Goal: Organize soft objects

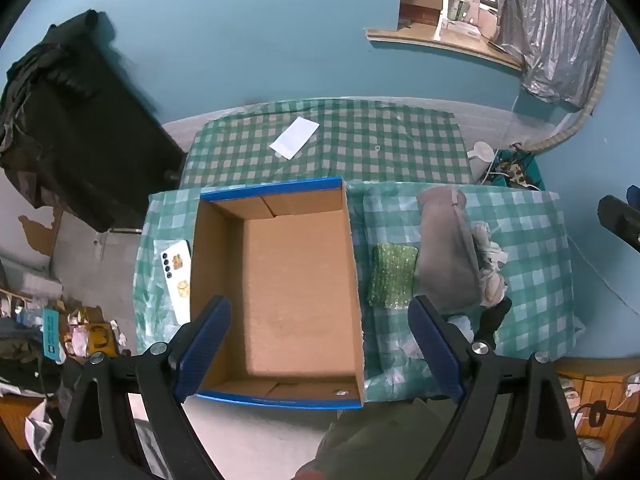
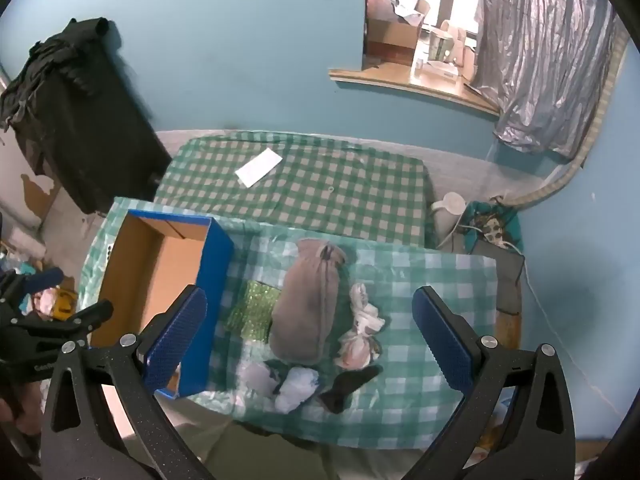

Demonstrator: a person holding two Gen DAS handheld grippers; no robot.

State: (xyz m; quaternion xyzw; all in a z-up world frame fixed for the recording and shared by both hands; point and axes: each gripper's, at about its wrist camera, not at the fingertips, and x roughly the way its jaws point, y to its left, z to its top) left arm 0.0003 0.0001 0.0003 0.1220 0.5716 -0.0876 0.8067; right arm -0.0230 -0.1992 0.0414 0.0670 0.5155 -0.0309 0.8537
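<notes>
Left gripper (image 1: 320, 344): fingers spread wide, holding nothing, above the box.
Right gripper (image 2: 308, 340): fingers wide apart, nothing held, above the soft things.
Box (image 1: 276, 288): cardboard with blue rim, open top, nothing inside.
Phone (image 1: 177, 276): flat on the cloth just left of the box.
Soft things: green sponge (image 2: 253, 310) just right of the box, grey pouch (image 2: 310, 304) touching it, white socks (image 2: 362, 332) beside, black sock (image 2: 350, 386) and white wad (image 2: 296, 388) nearest.
Far: white paper (image 2: 259, 168) on the checked cloth (image 2: 360, 188).

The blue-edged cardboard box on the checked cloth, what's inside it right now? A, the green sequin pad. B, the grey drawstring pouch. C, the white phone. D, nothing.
D: the blue-edged cardboard box shows only bare brown floor, and the soft items lie outside it.
</notes>
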